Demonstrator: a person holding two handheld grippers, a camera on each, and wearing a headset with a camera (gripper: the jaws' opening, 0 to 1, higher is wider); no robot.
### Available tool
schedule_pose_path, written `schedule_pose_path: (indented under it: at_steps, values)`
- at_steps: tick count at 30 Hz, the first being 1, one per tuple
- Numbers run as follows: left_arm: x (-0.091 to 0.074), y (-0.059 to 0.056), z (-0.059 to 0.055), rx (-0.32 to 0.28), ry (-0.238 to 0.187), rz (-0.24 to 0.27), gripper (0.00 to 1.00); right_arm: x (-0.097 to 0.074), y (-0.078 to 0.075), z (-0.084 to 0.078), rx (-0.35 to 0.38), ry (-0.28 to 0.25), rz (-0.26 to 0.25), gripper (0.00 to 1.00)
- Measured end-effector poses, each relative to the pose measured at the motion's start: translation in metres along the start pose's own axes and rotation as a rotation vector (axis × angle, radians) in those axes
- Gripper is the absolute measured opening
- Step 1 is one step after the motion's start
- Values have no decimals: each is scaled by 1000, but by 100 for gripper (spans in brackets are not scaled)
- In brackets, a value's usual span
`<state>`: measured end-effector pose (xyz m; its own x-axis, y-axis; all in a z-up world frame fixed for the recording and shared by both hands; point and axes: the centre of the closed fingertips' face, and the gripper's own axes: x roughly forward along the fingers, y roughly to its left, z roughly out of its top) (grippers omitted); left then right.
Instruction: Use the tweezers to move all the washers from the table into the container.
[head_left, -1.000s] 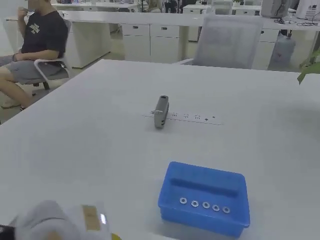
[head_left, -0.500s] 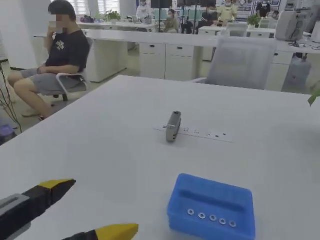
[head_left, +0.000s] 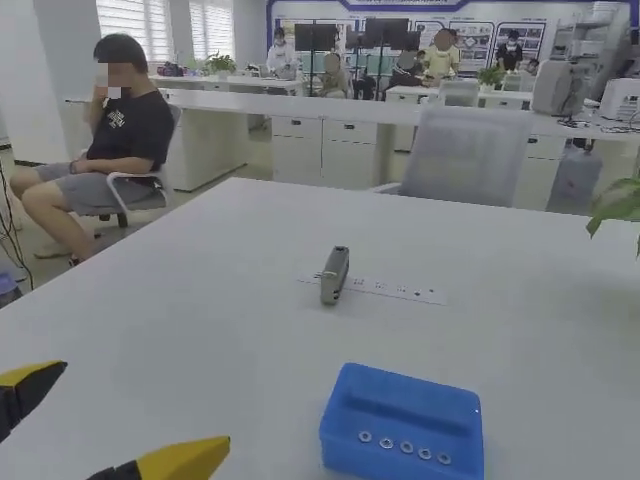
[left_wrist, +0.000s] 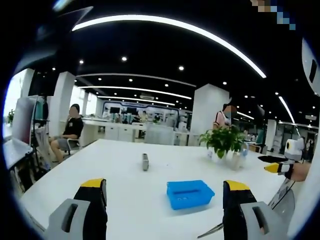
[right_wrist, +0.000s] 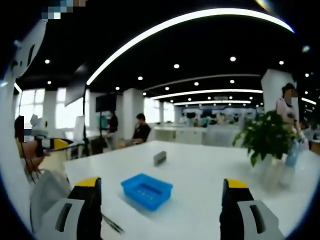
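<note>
While poised at the near desk (head_left: 200, 300) edge, left gripper (left_wrist: 163, 186): jaws spread wide, grasping nothing.
Right gripper (right_wrist: 161, 182): likewise released, jaws far apart, empty.
Washers (head_left: 405, 446): five in a row inside the blue container (head_left: 410, 385), well apart from both grippers.
Tweezers (left_wrist: 212, 231): lying flat near the desk edge, between both grippers, untouched.
Progress: probably finished, judging by the washers lying in the container.
Risk: thin tweezers skidding off the edge under a clumsy pinch from such wide jaws; container nudged and washers spilled by a careless sweep across.
</note>
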<state>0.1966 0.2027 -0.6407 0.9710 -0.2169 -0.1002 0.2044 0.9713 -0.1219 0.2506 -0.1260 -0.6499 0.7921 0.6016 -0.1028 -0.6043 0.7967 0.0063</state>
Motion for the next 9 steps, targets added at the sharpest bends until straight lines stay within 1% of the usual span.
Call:
schedule_pose_path:
  at_steps: [2, 5, 9]
  values:
    - [1, -4, 1, -5, -4, -11, 99, -3, -1, 1, 1, -4, -10, 99]
    - [1, -9, 2, 8, -3, -18, 99, -5, -3, 0, 0, -6, -20, 99]
    - [-1, -12, 5, 5, -19, -18, 99, -6, -4, -3, 4, -3, -30, 99]
